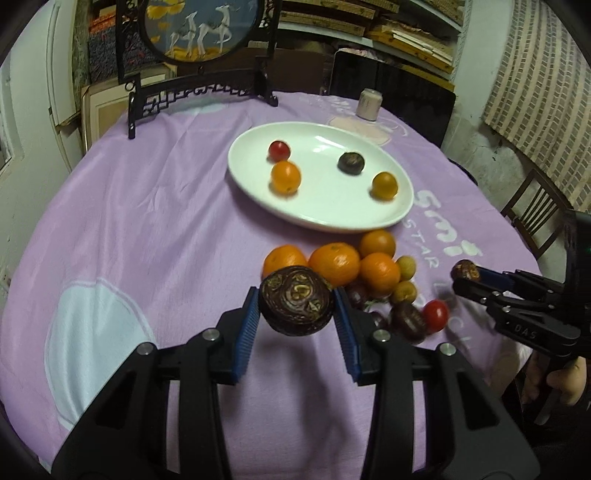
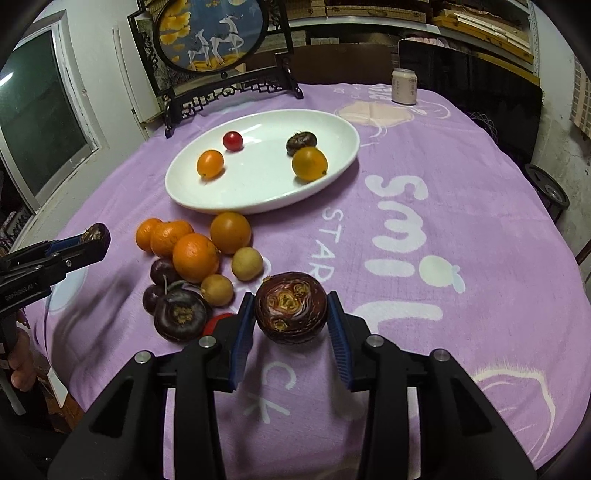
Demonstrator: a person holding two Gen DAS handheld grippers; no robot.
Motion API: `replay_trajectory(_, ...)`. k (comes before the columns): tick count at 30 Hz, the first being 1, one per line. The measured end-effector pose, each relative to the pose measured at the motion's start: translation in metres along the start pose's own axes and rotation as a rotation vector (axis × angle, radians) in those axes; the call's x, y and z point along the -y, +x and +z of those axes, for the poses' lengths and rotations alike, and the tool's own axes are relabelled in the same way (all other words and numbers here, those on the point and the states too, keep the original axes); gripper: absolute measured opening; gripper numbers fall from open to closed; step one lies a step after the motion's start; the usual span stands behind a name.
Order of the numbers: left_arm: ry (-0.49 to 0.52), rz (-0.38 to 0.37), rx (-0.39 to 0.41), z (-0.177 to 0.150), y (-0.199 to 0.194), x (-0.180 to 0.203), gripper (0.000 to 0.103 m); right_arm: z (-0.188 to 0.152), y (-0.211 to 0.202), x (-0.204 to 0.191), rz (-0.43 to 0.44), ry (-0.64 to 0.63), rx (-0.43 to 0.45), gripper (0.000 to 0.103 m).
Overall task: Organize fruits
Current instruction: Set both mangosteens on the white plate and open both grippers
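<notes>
Here, two dark water chestnuts are seen held clear of a lilac tablecloth (image 2: 461,177), one in each hand-held tool. In the left wrist view, the left gripper (image 1: 296,314) is clamped on a large brown water chestnut (image 1: 295,301), its blue pads pressed against either side of the fruit. In the right wrist view, the right gripper (image 2: 291,314) is likewise closed on a second water chestnut (image 2: 291,308), which is gripped between the two blue pads with its scarred top turned toward the camera. Beyond both tools, a white oval plate (image 2: 207,195) is set on the cloth, and four pieces are already laid in it: a red cherry tomato (image 2: 232,141), a small orange fruit (image 2: 210,163), a dark chestnut (image 2: 301,142) and a yellow-orange fruit (image 2: 309,163), the last two just beside each other. Between the plate and the grippers, a loose heap is gathered on the cloth: four oranges (image 2: 195,257) touching one another, two pale yellow round fruits (image 2: 246,263), several dark purple fruits (image 2: 180,314) and a red tomato (image 1: 436,315), partly hidden in the right wrist view. At the table's far edge, a pale can (image 2: 404,86) is stood, and a framed deer panel (image 2: 212,33) on a black stand is placed to its left.
</notes>
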State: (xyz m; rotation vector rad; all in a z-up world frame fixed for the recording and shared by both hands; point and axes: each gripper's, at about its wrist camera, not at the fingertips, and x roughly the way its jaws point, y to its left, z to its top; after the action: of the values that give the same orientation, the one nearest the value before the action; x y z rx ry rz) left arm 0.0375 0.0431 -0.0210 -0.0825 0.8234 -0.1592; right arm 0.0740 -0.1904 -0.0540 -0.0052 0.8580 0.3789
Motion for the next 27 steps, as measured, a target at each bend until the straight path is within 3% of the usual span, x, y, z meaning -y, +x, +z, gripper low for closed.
replay_trajectory(7, 0.027, -0.023, -0.015, 0.03, 0.012, 0.009, 0.041, 0.023, 0.006, -0.002, 0.027, -0.018, 0.016, 0.039)
replay_trajectory(13, 0.0, 0.02, -0.028, 0.112, 0.065, 0.009, 0.041, 0.087, 0.03, -0.013, 0.035, -0.09, 0.033, 0.039)
replay_trajectory(18, -0.019, 0.037, -0.032, 0.172, 0.114, 0.017, 0.041, 0.149, 0.084, -0.012, -0.058, -0.112, 0.015, 0.039)
replay_trajectory(27, -0.049, 0.013, -0.061, 0.178, 0.148, 0.007, 0.041, 0.161, 0.115, 0.013, -0.048, -0.057, -0.019, 0.039)
